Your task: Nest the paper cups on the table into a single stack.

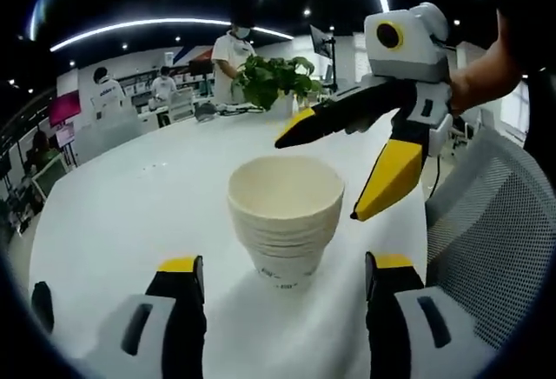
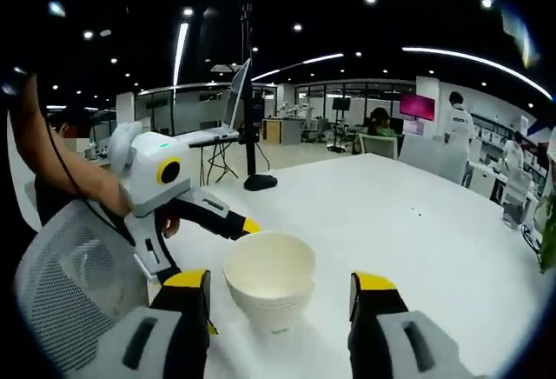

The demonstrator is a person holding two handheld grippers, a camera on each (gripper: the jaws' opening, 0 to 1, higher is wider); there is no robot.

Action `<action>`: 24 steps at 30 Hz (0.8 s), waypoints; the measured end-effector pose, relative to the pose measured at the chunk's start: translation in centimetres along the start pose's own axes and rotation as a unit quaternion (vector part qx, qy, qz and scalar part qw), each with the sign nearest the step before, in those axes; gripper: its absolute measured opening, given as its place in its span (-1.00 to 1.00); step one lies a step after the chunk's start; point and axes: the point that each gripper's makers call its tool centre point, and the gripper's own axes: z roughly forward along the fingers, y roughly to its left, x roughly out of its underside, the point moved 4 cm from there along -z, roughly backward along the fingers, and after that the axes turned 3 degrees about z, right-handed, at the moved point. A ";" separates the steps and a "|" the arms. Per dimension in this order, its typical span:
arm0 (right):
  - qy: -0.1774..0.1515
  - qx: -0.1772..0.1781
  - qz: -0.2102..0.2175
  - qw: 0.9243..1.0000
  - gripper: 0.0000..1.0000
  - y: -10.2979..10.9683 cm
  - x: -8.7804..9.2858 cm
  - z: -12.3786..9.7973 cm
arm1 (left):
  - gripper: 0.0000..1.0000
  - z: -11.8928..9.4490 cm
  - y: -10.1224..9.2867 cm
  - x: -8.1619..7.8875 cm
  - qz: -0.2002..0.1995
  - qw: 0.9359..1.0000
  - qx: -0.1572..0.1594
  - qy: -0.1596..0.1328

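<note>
Both my tongs are sitting apart, gripping nothing. Left gripper [image 1: 287, 283] is straddling the cup stack [image 1: 286, 222] from in front, jaws either side of it and clear of the paper. Right gripper [image 2: 280, 296] is doing the same from its side, jaws spread with the stack [image 2: 270, 282] between them, not touching as far as I can tell. In the left gripper view my right gripper [image 1: 347, 166] is hanging just past the stack's rim, yellow tips wide apart and empty. In the right gripper view my left gripper [image 2: 213, 262] is coming in from the left, beside the stack.

The stack is standing upright on the white table [image 1: 130, 214], near the edge closest to me and next to the mesh chair [image 1: 495, 240]. I'm counting several rims nested tight, with the top cup seated level.

I'm seeing no loose cups elsewhere on the table in either view, so I'm judging the nesting as done or nearly done. What's left, if anything, is backing both tongs away without tipping it.

Far edge of the table: a potted plant [image 1: 276, 79], with people working behind it.
</note>
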 end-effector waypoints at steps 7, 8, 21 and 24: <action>0.010 -0.005 -0.002 1.000 0.21 0.2 0.5 1.1 | 0.26 1.1 -0.1 0.2 0.001 1.000 0.010 0.003; 0.011 -0.007 -0.002 1.000 0.20 0.3 0.5 1.3 | 0.25 1.4 0.0 0.3 0.002 1.000 0.012 0.004; 0.015 -0.015 0.000 1.000 -0.06 0.7 0.7 1.9 | -0.21 2.2 0.0 0.3 0.011 1.000 0.015 0.005; 0.015 -0.017 0.003 1.000 -0.06 0.7 0.7 1.8 | -0.21 2.2 0.1 0.3 0.011 1.000 0.015 0.005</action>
